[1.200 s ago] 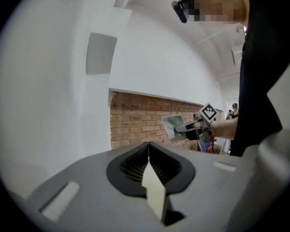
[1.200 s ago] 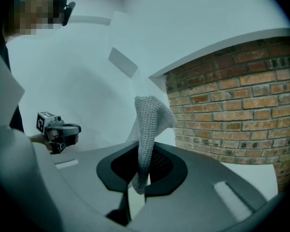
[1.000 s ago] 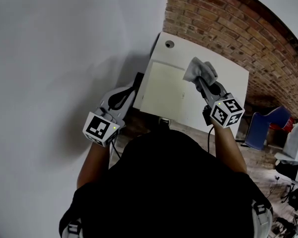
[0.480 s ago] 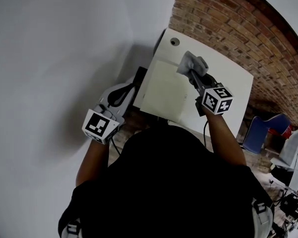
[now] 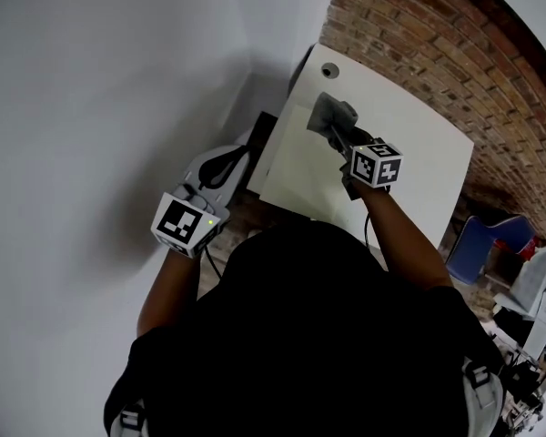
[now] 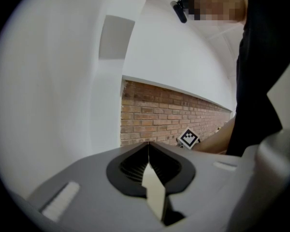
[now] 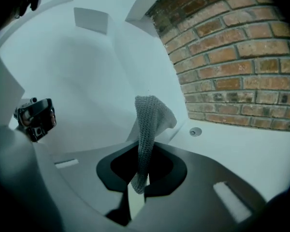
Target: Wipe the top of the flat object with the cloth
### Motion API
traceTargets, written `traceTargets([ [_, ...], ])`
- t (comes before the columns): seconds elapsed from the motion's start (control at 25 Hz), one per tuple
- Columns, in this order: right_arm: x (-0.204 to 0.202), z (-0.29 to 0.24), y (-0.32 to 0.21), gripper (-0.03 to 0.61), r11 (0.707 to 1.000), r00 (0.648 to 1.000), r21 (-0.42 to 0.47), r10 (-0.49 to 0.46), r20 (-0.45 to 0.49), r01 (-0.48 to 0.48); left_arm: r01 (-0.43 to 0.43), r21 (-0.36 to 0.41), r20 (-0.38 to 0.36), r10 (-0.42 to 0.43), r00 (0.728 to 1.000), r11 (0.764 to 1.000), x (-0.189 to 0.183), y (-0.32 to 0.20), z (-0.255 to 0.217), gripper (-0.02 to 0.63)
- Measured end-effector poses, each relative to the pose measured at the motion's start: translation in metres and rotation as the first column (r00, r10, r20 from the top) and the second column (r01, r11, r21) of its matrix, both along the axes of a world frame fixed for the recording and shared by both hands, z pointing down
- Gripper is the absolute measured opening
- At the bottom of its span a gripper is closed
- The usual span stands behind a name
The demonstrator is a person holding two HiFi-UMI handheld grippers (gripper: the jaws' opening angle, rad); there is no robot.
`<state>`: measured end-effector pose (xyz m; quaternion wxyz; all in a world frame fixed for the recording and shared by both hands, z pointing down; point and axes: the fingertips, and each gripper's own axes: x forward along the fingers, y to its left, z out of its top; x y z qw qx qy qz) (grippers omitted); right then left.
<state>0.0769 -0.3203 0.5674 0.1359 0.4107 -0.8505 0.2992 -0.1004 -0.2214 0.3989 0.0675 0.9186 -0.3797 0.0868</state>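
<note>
Slid cloth (image 5: pixel 330 114) left and farther out since a second ago, from right part of flat object (image 5: pixel 296 176) to its far end, near small round hole (image 5: pixel 330 69) in white table (image 5: pixel 419 144). Right gripper (image 5: pixel 337 135) pinching cloth, jaws clamped on the knit fold, loose end flopped forward onto the pale surface; contact likely, not certain. Left gripper (image 5: pixel 241 153) pressed together, empty, parked off table's left edge by white wall (image 5: pixel 118 107), aimed at brick wall (image 5: pixel 419 44). Flat object lying at table's near-left corner, long axis seemingly from person toward the bricks. Remaining panel mostly on near side of cloth, so next stroke probably drawn back toward body. Right gripper on it; left well apart.
</note>
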Motion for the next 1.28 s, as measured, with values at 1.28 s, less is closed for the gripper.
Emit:
traceTargets([
  [1.28, -0.07, 0.169, -0.025, 0.011, 0.906, 0.993, -0.415, -0.042, 0.113, 0.085, 0.094, -0.105, 0.052, -0.089, 0.995, 0.99, -0.02, 0.002, 0.027, 0.003],
])
